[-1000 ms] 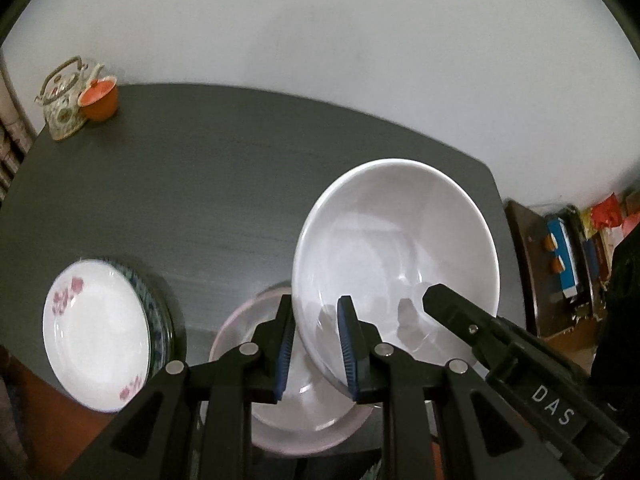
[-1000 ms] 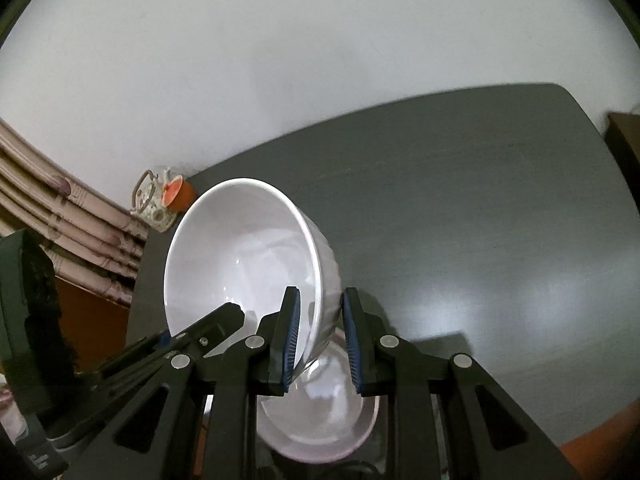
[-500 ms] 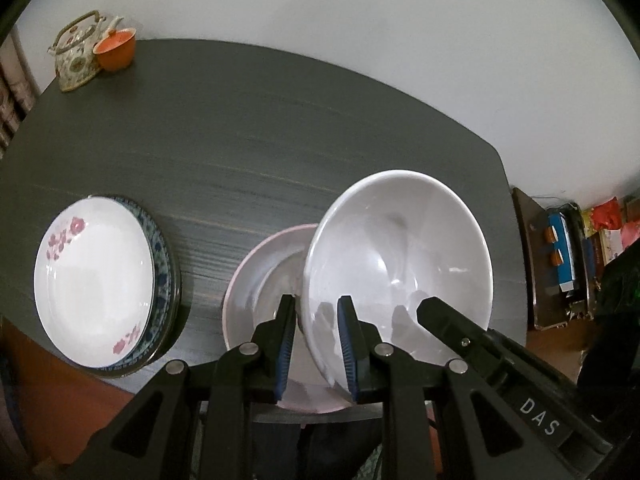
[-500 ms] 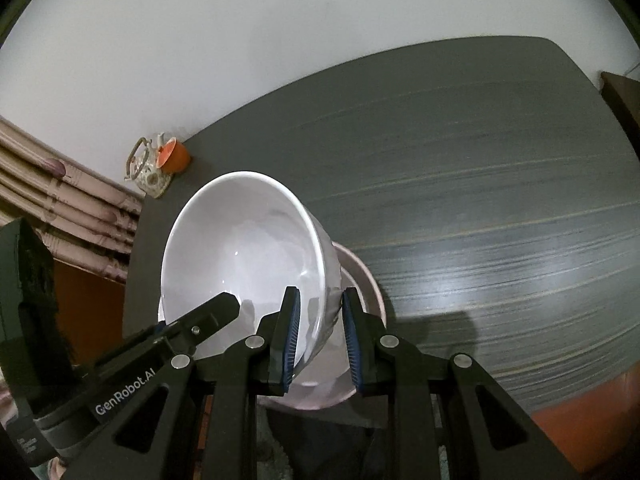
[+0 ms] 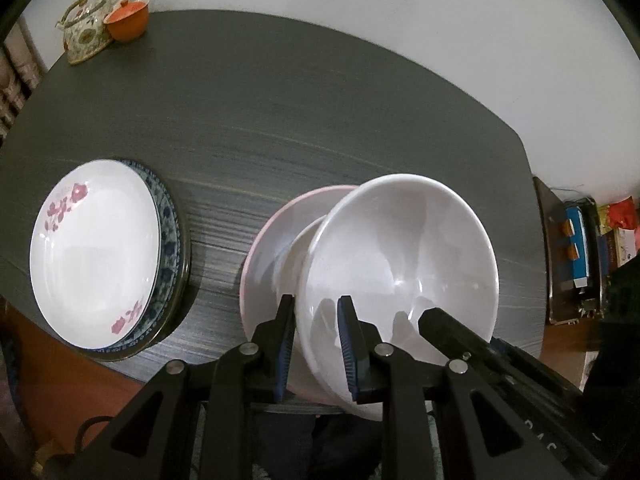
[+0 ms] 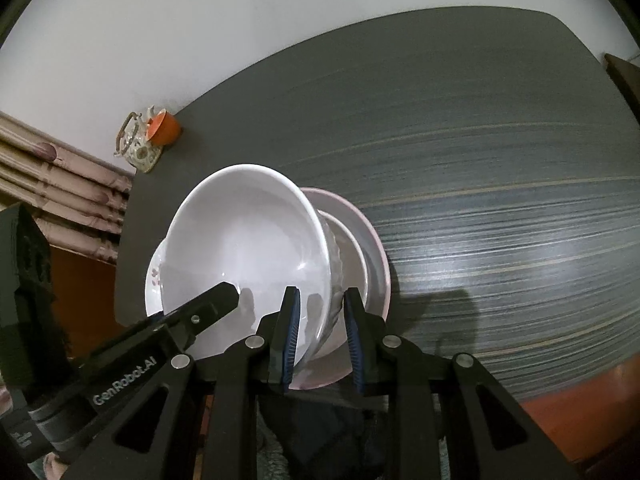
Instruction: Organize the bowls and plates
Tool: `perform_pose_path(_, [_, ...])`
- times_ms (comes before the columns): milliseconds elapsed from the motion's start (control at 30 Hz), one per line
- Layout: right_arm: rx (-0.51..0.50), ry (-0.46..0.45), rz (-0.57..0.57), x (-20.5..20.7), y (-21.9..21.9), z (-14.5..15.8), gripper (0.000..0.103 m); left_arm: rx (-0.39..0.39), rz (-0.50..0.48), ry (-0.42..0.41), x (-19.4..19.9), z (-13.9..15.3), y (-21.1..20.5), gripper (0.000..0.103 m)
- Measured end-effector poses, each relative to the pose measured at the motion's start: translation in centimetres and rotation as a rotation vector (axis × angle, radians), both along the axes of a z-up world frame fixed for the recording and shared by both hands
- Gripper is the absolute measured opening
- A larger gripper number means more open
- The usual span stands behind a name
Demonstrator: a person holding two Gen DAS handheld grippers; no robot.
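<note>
A plain white wall (image 5: 400, 8) fills the far background behind a dark grey, wood-grained surface (image 5: 300, 112) with rounded corners. At the room's right edge, seen from the left wrist view, a low dark shelf (image 5: 576, 264) holds blue and red packages. At the left edge of the right wrist view, pinkish folded drapery (image 6: 60, 200) hangs beside the surface. Orange-brown floor shows below the near edge of the surface. On the near left of the surface sits a stack of plates (image 5: 104, 256): a white plate with pink flowers lies on top of a blue-patterned one. To its right, near the front edge, a pink-rimmed plate (image 5: 272, 248) lies flat with a smaller white dish nested in it. A large white bowl (image 5: 400, 264) is tilted just over these dishes; whether it touches them cannot be told. The left gripper (image 5: 316, 344) grips the bowl's near rim, one blue-padded finger outside and one inside. The right gripper (image 6: 320, 340) clamps the opposite side of the rim of the same bowl (image 6: 248, 248) in the same way, its fingers closed narrowly on the wall. In the far left corner of the surface stands a small floral teapot (image 5: 86, 28) with a hoop handle, touching an orange cup (image 5: 128, 24).
</note>
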State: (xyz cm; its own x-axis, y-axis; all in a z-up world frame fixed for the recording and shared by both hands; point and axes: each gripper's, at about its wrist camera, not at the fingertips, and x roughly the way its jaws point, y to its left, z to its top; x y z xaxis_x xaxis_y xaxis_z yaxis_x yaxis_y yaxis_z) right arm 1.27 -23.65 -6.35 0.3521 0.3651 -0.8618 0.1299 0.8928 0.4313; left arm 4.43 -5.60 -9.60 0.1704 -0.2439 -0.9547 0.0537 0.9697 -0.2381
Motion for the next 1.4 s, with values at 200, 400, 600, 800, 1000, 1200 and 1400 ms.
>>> perform_pose_path(200, [-0.004, 0.026, 0.015, 0.3, 0.6, -1.1, 0.023, 0.010, 0.004, 0.012, 0.2, -0.6, 0.0, 0.022])
perform_pose_path(400, [-0.011, 0.048, 0.021, 0.5, 0.7, -1.9, 0.023, 0.020, 0.003, 0.025, 0.1, -1.0, -0.4, 0.022])
perform_pose_path(600, [-0.013, 0.054, 0.021, 0.8, 0.9, -2.0, 0.023, 0.021, -0.001, 0.021, 0.2, -1.2, -0.3, 0.022])
perform_pose_path(800, [-0.025, 0.055, 0.028, 0.8, 1.1, -2.0, 0.023, 0.028, -0.004, 0.018, 0.1, -1.1, -0.4, 0.022])
perform_pose_path(1000, [-0.036, 0.054, 0.028, 0.7, 1.4, -2.1, 0.027, 0.039, -0.003, 0.014, 0.2, -1.1, -0.5, 0.022])
perform_pose_path(1200, [-0.046, 0.044, 0.029, 0.8, 1.7, -2.0, 0.029, 0.049, -0.012, 0.009, 0.1, -1.0, -0.8, 0.022])
perform_pose_path(1400, [-0.055, 0.041, 0.029, 0.8, 1.8, -2.0, 0.029, 0.053, -0.012, 0.000, 0.1, -0.9, -0.9, 0.022])
